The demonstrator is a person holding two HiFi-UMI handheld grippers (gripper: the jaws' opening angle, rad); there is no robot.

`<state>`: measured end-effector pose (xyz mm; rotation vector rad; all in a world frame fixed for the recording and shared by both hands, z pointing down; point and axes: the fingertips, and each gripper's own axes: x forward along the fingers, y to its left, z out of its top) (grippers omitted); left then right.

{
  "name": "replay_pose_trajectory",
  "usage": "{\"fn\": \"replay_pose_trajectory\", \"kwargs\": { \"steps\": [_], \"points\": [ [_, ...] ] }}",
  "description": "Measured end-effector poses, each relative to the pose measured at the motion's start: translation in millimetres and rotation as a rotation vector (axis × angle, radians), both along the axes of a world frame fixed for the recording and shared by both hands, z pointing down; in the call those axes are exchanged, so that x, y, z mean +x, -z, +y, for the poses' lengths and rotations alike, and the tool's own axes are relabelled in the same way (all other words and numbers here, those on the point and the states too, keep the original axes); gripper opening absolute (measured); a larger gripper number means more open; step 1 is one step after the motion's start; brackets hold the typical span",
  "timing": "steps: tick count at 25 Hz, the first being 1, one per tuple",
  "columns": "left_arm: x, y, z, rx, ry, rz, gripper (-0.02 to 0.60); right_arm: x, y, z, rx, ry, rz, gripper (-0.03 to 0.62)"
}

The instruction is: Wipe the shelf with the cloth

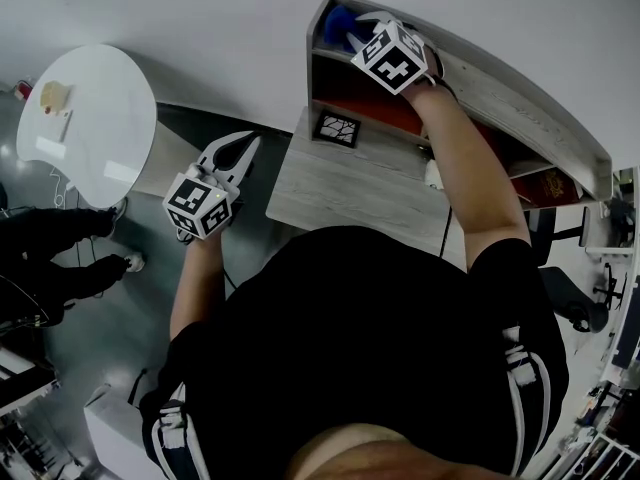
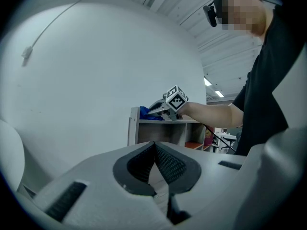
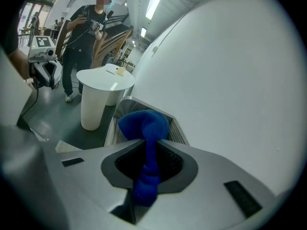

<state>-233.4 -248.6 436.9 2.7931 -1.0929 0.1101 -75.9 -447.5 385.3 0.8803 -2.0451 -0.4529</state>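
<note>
Found left gripper held low, out past the desk's corner, over grey floor. Read its jaws in the left gripper view as pressed together at the tips, nothing between them.

Noted wood-grain desk top next out, with a small black-and-white framed square at its back edge, just under the shelf.

Located right gripper at the end of the shelf's top board nearest the round table. Saw its jaws pinched tight on the blue cloth: narrow twisted tail gripped between the pads, bunched head spilling forward past the tips onto the top board. Could not tell how firmly the bunch pressed on the board. Logged red-brown inner panels on the open compartments below.

Recorded plain white wall directly behind the shelf.

Marked round white table well apart from the shelf, a small tan object on its top. Spotted a bystander in dark clothes standing beyond it.
</note>
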Motion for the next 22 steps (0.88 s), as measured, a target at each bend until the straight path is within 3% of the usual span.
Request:
{"fn": "replay_pose_trajectory", "kwargs": {
  "steps": [7,22],
  "points": [
    [-1,0,-1,-0.001,0.003,0.002,0.017,-1,-3,1,0.004,0.006,0.078,0.064],
    [13,1,-2,-0.006,-0.031,-0.004,0.017,25,-1,11,0.005,-0.022,0.122,0.064]
  ]
}}
